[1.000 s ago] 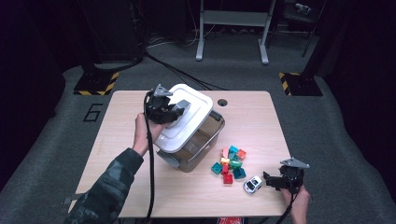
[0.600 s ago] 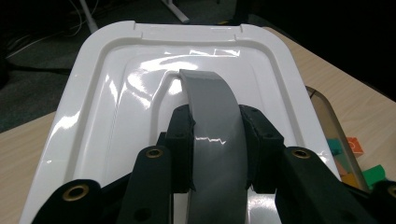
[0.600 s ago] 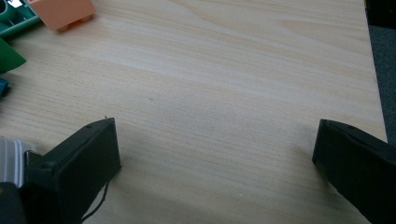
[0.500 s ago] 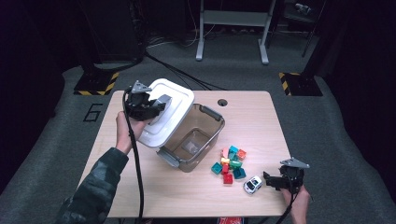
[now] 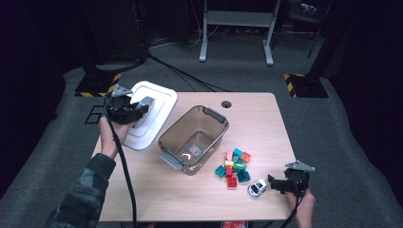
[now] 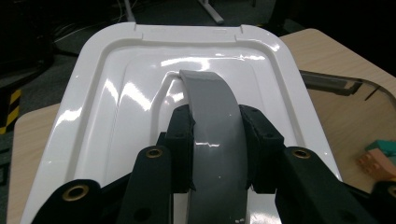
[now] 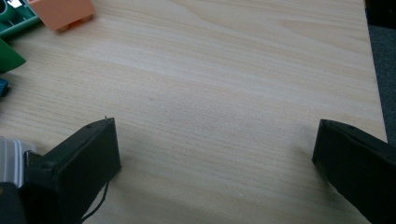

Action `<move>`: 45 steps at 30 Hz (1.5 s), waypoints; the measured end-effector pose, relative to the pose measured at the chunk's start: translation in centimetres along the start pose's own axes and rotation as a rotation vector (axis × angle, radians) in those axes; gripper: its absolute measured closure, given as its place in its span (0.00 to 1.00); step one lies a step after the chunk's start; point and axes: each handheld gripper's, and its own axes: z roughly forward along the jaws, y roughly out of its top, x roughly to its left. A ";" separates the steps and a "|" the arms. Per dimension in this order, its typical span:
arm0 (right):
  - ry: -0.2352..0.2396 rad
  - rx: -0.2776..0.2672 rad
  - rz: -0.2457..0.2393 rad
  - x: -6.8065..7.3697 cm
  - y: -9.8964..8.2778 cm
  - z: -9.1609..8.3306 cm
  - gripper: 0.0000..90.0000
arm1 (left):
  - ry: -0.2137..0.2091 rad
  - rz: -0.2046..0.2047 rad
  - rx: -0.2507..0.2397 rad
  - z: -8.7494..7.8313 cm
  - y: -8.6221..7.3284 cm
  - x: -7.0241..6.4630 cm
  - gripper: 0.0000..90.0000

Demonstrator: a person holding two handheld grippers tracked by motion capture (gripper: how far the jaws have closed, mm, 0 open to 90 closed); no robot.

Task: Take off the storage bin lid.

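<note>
- The high view looks forward and down from above the person's side, far enough to take in the whole desk (image 5: 199, 199).
- The left gripper view looks along its fingers (image 6: 180, 140), close on the lid (image 6: 116, 93); the high view shares that lid (image 5: 157, 102).
- The right gripper view looks low across the desk (image 7: 233, 93), very near, and shares the blocks (image 7: 60, 11) with the high view (image 5: 233, 164).

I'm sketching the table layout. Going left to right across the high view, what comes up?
left gripper clamped on the white lid → clear bin → pile of coloured blocks → toy car → right gripper, jaws open.
</note>
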 end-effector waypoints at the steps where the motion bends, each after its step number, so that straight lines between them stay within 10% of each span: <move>1: 0.000 0.001 0.000 0.0 0.0 0.0 0.00 | 0.005 -0.003 0.002 0.0 -0.1 0.2 0.74; 13: 0.000 0.001 0.000 0.0 0.0 0.0 0.00 | 0.101 -0.070 0.040 0.9 -2.7 3.9 0.74; 45: 0.001 0.001 0.000 0.0 0.0 0.0 0.00 | 0.224 -0.198 0.184 7.2 -10.2 8.1 0.74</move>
